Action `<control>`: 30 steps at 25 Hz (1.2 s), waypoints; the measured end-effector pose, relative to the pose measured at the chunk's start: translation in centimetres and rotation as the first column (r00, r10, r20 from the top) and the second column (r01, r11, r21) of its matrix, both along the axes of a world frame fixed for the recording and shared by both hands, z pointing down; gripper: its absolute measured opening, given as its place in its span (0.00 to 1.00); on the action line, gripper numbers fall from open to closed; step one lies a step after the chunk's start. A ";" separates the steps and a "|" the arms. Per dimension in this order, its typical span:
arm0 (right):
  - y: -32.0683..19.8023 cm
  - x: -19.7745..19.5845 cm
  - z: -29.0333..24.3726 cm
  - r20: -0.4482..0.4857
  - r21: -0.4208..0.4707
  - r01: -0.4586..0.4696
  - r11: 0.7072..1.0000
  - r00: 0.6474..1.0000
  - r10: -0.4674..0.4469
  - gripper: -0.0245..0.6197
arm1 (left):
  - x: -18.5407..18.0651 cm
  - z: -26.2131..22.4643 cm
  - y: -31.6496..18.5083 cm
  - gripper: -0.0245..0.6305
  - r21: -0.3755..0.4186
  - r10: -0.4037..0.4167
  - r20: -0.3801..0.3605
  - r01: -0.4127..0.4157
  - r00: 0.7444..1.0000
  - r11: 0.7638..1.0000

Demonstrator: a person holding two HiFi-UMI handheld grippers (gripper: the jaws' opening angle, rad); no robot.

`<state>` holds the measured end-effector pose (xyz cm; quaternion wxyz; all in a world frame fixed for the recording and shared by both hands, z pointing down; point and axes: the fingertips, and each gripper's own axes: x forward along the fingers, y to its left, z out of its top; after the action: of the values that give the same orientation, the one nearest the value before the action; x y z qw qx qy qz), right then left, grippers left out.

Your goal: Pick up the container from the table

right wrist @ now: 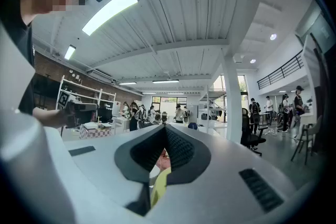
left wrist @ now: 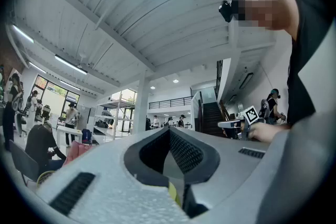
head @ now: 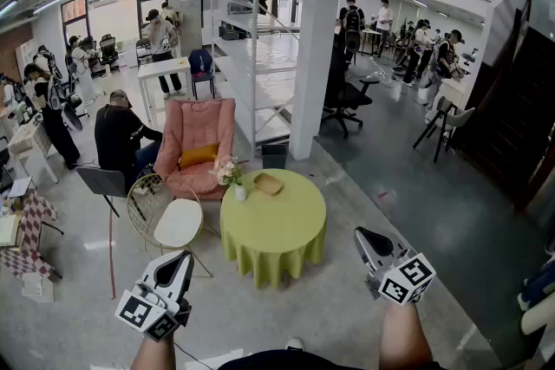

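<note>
Head view: left hand-held gripper (head: 180, 259), right hand-held gripper (head: 364, 236) closed, empty, near-level before table (head: 282, 230)

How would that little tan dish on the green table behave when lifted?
The dish looks small and shallow, so it is probably light and rigid. Its low rim may offer little to pinch. Lying flat, it seems unlikely to roll.

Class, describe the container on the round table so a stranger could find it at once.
Find the big white pillar mid-hall; in front of it stands a round table under a yellow-green cloth. The container is the low tan dish near its far edge, not the upright white vase of flowers beside it.
</note>
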<state>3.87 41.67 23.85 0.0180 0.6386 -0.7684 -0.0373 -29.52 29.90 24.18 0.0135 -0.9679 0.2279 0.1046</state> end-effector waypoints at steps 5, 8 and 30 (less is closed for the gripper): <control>-1.7 3.2 0.6 -0.005 -0.029 0.018 0.999 1.000 -0.018 0.05 | 3.4 0.4 -1.3 0.07 -0.028 -0.012 -0.006 0.012 1.000 1.000; -3.2 4.9 1.2 -0.009 -0.046 0.021 0.999 1.000 -0.021 0.05 | 4.9 0.9 -2.2 0.07 -0.035 -0.024 0.013 0.025 1.000 0.999; -9.7 16.7 2.7 0.007 -0.019 0.036 0.999 0.999 -0.036 0.05 | 17.7 3.2 -5.3 0.07 -0.043 -0.046 0.142 0.052 0.989 0.998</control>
<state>20.55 32.01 26.51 0.0209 0.6244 -0.7803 -0.0284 -11.85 24.64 27.42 0.0096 -0.9671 0.2526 0.0303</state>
